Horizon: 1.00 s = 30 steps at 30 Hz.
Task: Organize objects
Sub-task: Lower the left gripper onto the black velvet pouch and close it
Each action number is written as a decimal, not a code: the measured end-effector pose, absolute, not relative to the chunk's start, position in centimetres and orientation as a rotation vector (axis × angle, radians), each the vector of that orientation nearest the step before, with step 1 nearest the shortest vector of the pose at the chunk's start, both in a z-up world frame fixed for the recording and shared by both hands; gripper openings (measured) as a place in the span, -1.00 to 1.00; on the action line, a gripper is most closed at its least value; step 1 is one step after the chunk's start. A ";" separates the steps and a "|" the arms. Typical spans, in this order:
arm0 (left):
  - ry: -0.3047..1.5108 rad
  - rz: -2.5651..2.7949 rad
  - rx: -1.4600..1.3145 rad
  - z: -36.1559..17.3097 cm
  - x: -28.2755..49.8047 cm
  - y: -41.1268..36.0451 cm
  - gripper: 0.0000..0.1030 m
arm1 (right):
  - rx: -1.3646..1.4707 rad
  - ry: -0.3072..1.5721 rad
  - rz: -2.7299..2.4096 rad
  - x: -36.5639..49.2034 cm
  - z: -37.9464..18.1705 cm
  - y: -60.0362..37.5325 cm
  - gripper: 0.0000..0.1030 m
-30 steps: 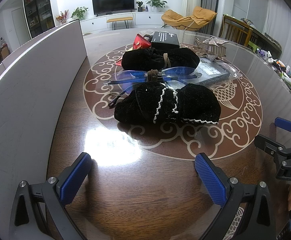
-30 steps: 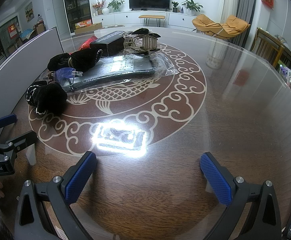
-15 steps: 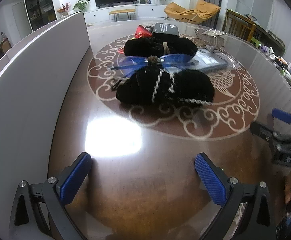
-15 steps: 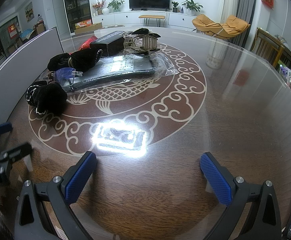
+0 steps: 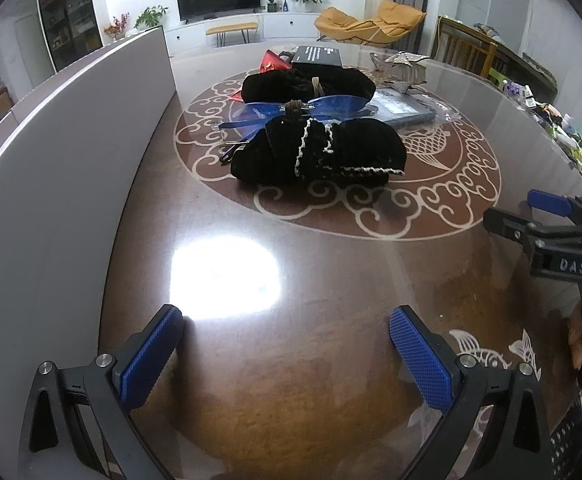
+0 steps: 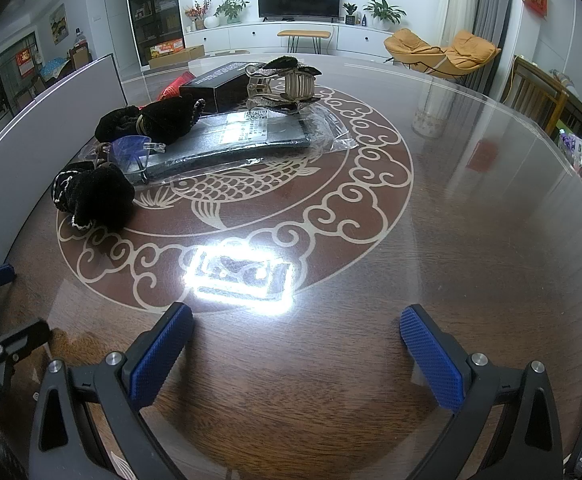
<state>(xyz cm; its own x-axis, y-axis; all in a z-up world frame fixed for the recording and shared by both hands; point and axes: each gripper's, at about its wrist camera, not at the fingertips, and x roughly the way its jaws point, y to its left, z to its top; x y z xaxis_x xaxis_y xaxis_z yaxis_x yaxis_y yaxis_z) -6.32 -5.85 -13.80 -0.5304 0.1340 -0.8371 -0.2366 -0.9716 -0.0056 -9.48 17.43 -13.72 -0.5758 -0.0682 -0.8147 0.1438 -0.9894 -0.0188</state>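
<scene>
Fingers of the left gripper point(image 5: 285, 354) stand wide apart over the table point(image 5: 331, 280), holding nothing; it has pulled back from the trimmed black pouch point(image 5: 319, 152), now farther ahead. Just behind that pouch lie blue glasses point(image 5: 303, 110), then a second black pouch point(image 5: 307, 84). A white panel point(image 5: 59, 168) stands left of it.

In the right wrist view, the right gripper point(image 6: 295, 354) is equally spread and empty, unchanged. The trimmed pouch point(image 6: 93, 196) lies far left ahead, a bagged dark pad point(image 6: 243, 140) beyond it.
</scene>
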 end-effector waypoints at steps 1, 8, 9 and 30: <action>0.162 2.571 -1.389 -13.8 -6.1 -5.9 1.00 | 1.382 0.125 -2.684 -9.5 -13.7 17.4 1.00; -0.074 2.565 -1.406 -11.5 -7.9 -7.0 1.00 | 1.382 0.125 -2.684 -9.5 -13.7 17.4 1.00; -0.116 2.577 -1.378 -10.7 -8.4 -7.1 1.00 | 1.382 0.125 -2.684 -9.5 -13.7 17.4 1.00; -0.094 2.685 -1.443 -11.2 -14.7 -6.5 1.00 | 1.382 0.125 -2.684 -9.5 -13.7 17.4 1.00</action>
